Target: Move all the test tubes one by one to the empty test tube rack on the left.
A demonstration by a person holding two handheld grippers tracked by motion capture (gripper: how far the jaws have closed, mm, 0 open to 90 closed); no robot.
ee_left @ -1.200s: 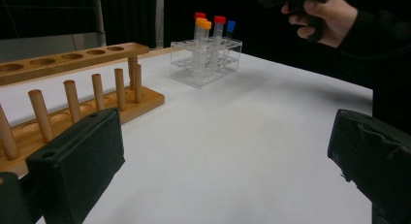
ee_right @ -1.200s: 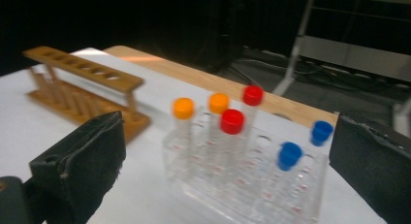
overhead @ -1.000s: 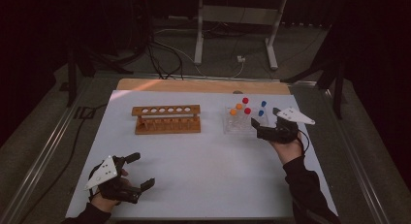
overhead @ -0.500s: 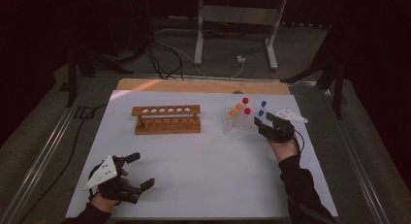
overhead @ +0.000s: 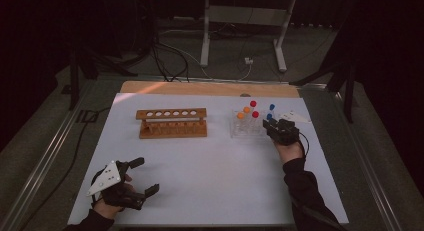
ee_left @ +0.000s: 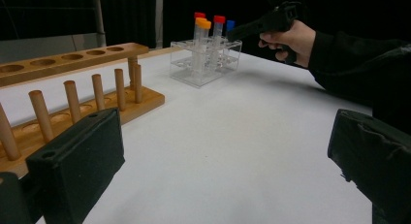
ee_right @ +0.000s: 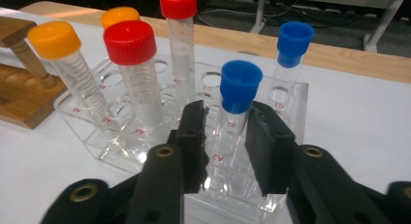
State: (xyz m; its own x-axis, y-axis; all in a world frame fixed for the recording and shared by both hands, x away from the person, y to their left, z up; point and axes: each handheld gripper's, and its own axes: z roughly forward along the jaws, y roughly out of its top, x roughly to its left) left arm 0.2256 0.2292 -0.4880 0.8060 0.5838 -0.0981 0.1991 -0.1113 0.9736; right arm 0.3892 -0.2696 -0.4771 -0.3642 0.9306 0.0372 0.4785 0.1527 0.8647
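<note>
A clear plastic rack (overhead: 235, 132) on the white table holds several capped tubes: two red, two orange, two blue. My right gripper (overhead: 273, 125) reaches into its near right corner. In the right gripper view its jaws have just been closing, and the right gripper (ee_right: 226, 118) now sits with both pads against the nearer blue-capped tube (ee_right: 241, 86), which stands upright in its hole. The second blue-capped tube (ee_right: 294, 42) stands behind it. My left gripper (overhead: 146, 176) rests open near the front left of the table, nothing between its jaws (ee_left: 228, 136).
An empty wooden tube rack (overhead: 172, 123) with a row of holes stands left of the clear rack (ee_left: 194, 73). The white mat's edges drop to a dark frame. Cables and a metal stand's legs lie on the floor beyond the table.
My right gripper has come down and forward onto the rack's corner, and its jaws have drawn in around the nearer blue-capped tube. The left gripper has stayed put.
</note>
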